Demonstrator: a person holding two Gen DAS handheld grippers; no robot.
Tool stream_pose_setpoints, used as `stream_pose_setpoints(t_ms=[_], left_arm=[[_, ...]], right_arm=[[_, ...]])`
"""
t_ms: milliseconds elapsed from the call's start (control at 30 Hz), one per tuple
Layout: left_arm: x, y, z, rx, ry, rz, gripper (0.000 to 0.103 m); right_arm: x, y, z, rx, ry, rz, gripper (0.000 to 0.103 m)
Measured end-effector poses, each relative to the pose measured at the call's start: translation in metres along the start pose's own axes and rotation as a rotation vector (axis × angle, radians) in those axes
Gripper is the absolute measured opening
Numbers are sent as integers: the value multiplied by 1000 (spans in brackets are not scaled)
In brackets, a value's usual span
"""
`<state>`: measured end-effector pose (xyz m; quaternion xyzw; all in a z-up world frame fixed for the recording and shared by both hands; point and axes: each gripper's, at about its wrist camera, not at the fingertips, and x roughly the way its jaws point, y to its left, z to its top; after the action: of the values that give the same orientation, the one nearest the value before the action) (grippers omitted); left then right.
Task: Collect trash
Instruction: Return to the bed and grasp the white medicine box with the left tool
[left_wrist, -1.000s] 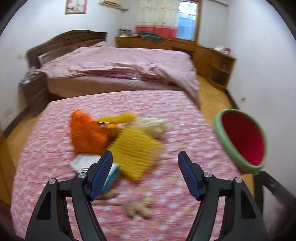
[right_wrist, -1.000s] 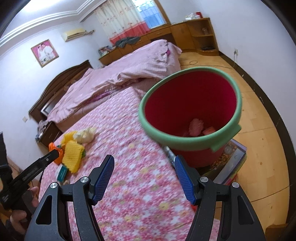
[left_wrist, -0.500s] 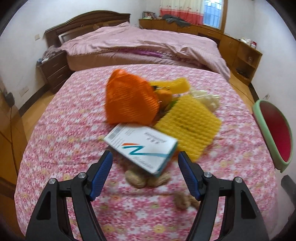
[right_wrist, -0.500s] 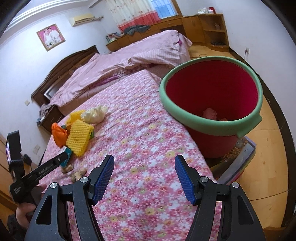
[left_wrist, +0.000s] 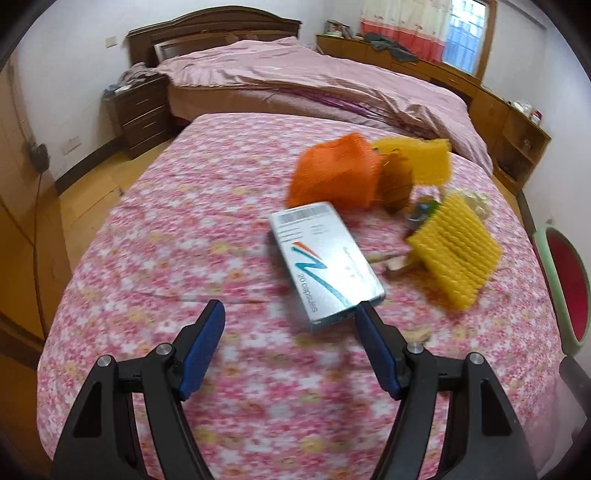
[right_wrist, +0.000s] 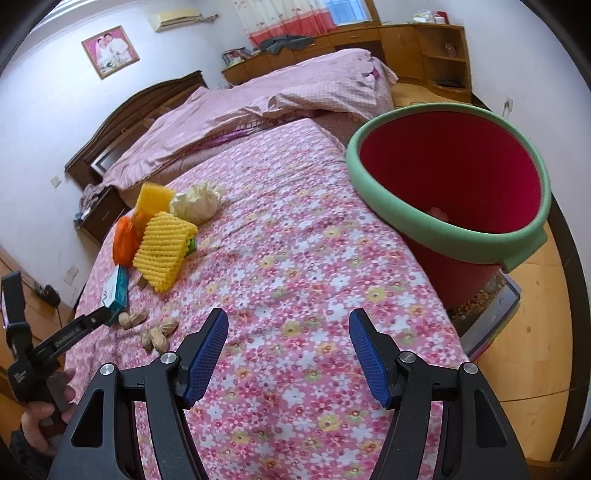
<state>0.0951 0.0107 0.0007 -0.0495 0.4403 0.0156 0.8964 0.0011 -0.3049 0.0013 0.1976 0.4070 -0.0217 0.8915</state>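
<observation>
Trash pile sits on the flowered bench (right_wrist: 295, 236), well apart from the bin. Your left gripper (left_wrist: 288, 328) is down at the near end of the capsule box (left_wrist: 325, 258); jaws wide open, nothing held. The box's near corner lies just beside the right-hand finger, not between the two. The left wrist view is motion-blurred, so exact contact cannot be told.

Around the box:
- orange foam net (left_wrist: 332, 173) just beyond its far end
- yellow foam net (left_wrist: 456, 254) to its right
- second yellow piece (left_wrist: 424, 158) and a crumpled pale wad (right_wrist: 195, 203) farther back
- peanut shells (right_wrist: 155, 332) near the box in the right wrist view

Your right gripper (right_wrist: 288, 347) hovers over bare cloth, jaws fully apart and empty. The red bin with green rim (right_wrist: 443, 225) stands off the bench's right edge, some scraps already at its bottom.

Step in hand, as judged: lining up on the box for the pickup. Next move calls for shifting your left gripper rightward so the box's narrow width falls between the fingers, then closing. A flat box on soft cloth may slide or tip if only a corner is pinched.
</observation>
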Motion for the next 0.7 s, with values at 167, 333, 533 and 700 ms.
stream_pose_setpoints(t_ms=[167,333,533,700], left_arm=[[-2,25,-1,-58,1,11,73],[-9,21,4,-59,-12,-51,73],[2,-2,17,-46,6,-103,73],[24,-17,26,-20,37,-82,73]], right_arm=[[7,5,1,-13,12,2,69],[11,12,6,-32,15,-4,69],[16,19,16,-39,7,0,69],[19,25,26,-23,-15,22,78]])
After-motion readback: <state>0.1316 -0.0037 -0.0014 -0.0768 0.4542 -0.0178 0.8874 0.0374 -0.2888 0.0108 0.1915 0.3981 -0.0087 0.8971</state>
